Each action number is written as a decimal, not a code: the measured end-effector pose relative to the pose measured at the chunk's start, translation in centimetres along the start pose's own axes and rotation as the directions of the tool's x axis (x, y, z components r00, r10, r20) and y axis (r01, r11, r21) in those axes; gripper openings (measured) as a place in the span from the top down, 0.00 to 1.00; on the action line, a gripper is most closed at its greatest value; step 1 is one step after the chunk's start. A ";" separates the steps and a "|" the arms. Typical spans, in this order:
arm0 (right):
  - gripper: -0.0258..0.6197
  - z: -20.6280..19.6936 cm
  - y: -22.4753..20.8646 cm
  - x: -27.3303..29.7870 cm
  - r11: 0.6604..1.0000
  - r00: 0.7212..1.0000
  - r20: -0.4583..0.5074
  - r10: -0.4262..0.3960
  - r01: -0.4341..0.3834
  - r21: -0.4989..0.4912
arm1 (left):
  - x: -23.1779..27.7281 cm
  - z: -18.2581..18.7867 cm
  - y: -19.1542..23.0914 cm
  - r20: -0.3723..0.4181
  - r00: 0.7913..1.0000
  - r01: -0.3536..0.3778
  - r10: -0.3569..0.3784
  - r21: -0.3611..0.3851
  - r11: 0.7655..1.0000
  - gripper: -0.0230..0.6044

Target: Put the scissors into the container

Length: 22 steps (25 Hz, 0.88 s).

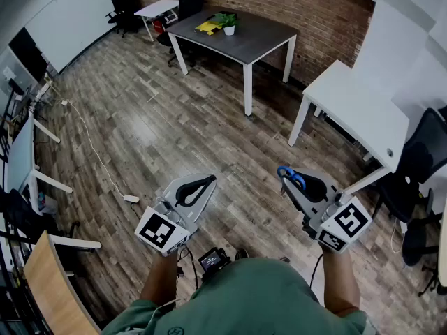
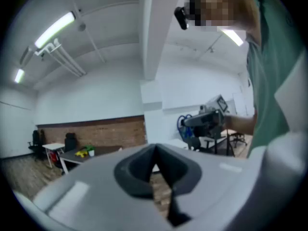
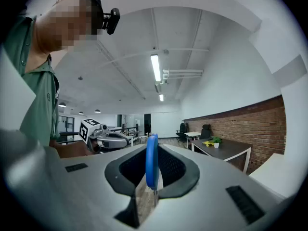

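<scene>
Clamped on a pair of blue-handled scissors (image 1: pixel 292 176), the right gripper (image 1: pixel 297 181) is held level in front of the person, out over the wooden floor (image 1: pixel 174 131). In the right gripper view its two dark pads press on the scissors from either side, and one blue handle loop (image 3: pixel 152 160) stands upright on edge between them, rising a little above the jaw tips. The blades cannot be made out in any view. The left gripper (image 1: pixel 199 185) is held level beside it, well apart from it, with its jaws pressed together and nothing between them; in the left gripper view the pads meet at their tips. Each gripper carries its marker cube at the rear, the left cube (image 1: pixel 162 231) and the right cube (image 1: pixel 344 222) both close to the person's green shirt (image 1: pixel 258 299). Further off across the floor stands a dark grey table (image 1: pixel 251 40) with a small potted plant (image 1: pixel 228 23) and something yellow (image 1: pixel 208 26) on top, set before a brick wall (image 1: pixel 307 12). A white table (image 1: pixel 356 103) stands to the right, with a black office chair (image 1: pixel 419 159) near it. A white cable (image 1: pixel 98 155) runs over the floor on the left to a small white block (image 1: pixel 130 198) near the left gripper.
</scene>
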State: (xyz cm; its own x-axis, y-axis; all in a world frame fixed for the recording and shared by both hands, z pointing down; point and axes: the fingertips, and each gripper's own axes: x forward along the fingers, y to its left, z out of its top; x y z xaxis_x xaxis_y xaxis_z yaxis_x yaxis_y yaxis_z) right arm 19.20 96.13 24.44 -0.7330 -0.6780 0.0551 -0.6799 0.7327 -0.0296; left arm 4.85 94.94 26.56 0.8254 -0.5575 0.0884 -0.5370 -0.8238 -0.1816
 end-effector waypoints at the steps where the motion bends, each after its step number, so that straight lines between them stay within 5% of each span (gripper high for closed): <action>1: 0.89 0.1 0.1 0.1 1.000 1.000 0.001 0.001 -0.001 -0.001 | 0.0 0.0 0.0 0.000 1.000 0.001 -0.001 0.000 1.000 0.96; 22: 0.88 0.7 0.4 4.7 0.999 0.999 0.028 0.037 -0.038 0.025 | 0.4 -0.8 3.1 0.024 1.000 0.012 -0.011 -0.019 1.000 0.96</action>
State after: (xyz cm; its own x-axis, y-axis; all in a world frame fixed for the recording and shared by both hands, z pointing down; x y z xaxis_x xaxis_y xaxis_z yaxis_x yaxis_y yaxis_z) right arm 15.48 93.20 24.04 -0.7580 -0.6518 0.0257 -0.6520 0.7561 -0.0564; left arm 3.36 92.08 26.76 0.8354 -0.5456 0.0673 -0.5305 -0.8321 -0.1617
